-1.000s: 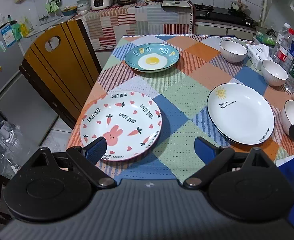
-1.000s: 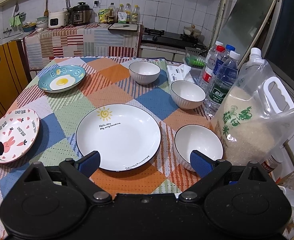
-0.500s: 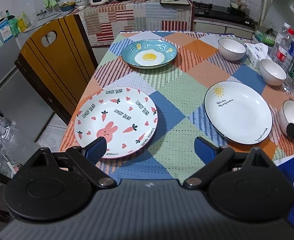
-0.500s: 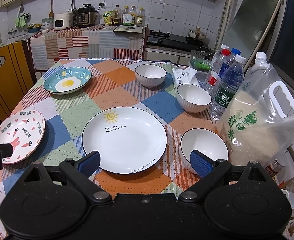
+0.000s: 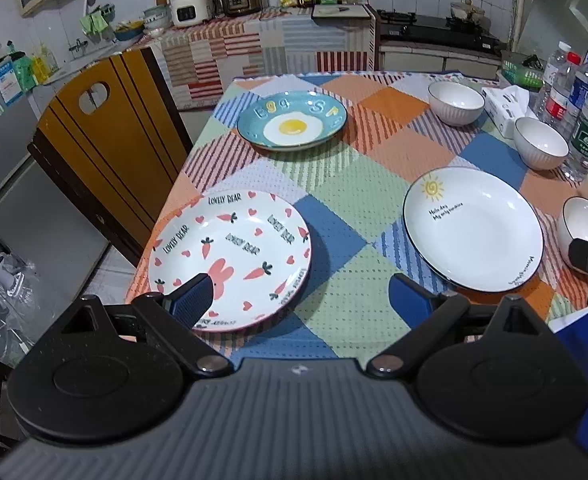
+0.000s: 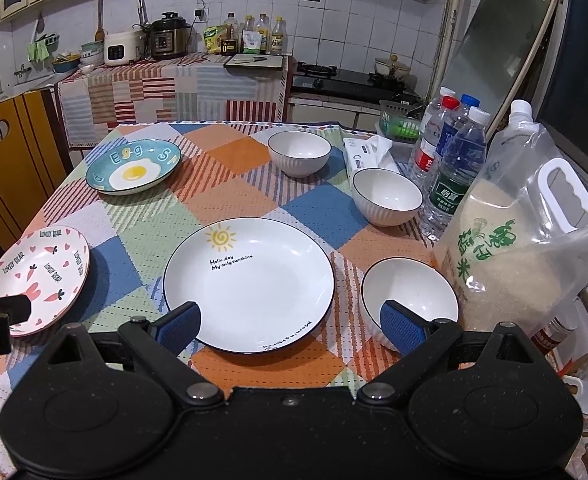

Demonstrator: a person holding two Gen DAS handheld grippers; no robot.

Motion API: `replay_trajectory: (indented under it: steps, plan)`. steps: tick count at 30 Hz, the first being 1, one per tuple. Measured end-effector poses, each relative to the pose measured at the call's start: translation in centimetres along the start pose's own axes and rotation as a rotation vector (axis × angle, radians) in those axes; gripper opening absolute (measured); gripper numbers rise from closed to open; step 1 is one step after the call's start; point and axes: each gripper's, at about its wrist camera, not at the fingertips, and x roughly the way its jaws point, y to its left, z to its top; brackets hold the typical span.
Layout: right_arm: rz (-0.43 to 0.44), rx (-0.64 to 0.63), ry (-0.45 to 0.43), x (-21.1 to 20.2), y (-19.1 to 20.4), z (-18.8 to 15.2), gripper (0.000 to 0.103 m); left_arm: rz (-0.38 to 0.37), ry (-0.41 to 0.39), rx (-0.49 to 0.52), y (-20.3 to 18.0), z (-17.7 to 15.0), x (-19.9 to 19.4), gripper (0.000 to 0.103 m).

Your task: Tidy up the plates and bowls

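A: What's in front of my left gripper (image 5: 301, 298)?

B: Its jaws are spread wide and empty. The left fingertip overlaps the near rim of the pink-rimmed ceramic plate printed with a rabbit and carrots (image 5: 230, 258). Ahead sits the round teal plate with a fried-egg picture (image 5: 292, 125).

A: And my right gripper (image 6: 290, 326)?

B: Also wide open, holding nothing. Between its fingers lies the large white plate with a sun drawing (image 6: 249, 282), flat on the checked tablecloth (image 6: 230, 184). Just behind the right fingertip is 1 white ribbed bowl with a dark rim (image 6: 410, 298); 2 more bowls (image 6: 387, 197) (image 6: 299, 153) stand farther ahead. To the right are a clear bag of rice (image 6: 506, 248) and water bottles (image 6: 456, 172).
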Motion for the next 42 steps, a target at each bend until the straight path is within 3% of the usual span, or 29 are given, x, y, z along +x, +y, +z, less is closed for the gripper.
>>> replay_trajectory:
  steps: [3, 13, 18, 22, 26, 30, 34, 37, 42]
  plan:
    - [-0.042, -0.056, -0.039, -0.1, 0.7, -0.4, 0.098, 0.008, -0.025, 0.01, -0.2, 0.1, -0.2, 0.096]
    - [-0.025, -0.052, -0.038, 0.2, 0.4, -0.3, 0.098, -0.038, -0.013, 0.019, -0.1, 0.2, 0.2, 0.095]
    - [0.082, -0.031, -0.12, 0.1, -0.2, 0.7, 0.098, -0.108, -0.037, 0.124, -0.6, 1.5, 0.5, 0.095]
    - [0.234, -0.087, -0.18, 0.5, -0.5, 2.5, 0.098, -0.231, 0.015, 0.172, -0.1, 4.2, 1.7, 0.095]
    - [0.235, -0.186, -0.056, 3.5, 0.3, 3.8, 0.097, -0.273, 0.044, 0.191, 0.6, 6.4, 3.8, 0.094]
    - [0.245, -0.172, -0.003, 5.6, 0.3, 3.7, 0.095, -0.282, 0.054, 0.206, 0.2, 7.8, 6.5, 0.092]
    - [0.234, -0.003, 0.088, 8.2, -1.6, 2.2, 0.079, -0.331, 0.083, 0.184, -1.1, 8.2, 8.8, 0.092]
    - [0.233, 0.145, 0.148, 10.0, -3.6, 0.4, 0.077, -0.357, 0.07, 0.187, -2.0, 8.0, 9.8, 0.091]
    - [0.264, 0.225, 0.191, 11.1, -4.5, -1.8, 0.072, -0.401, 0.143, 0.223, -4.3, 7.4, 12.8, 0.086]
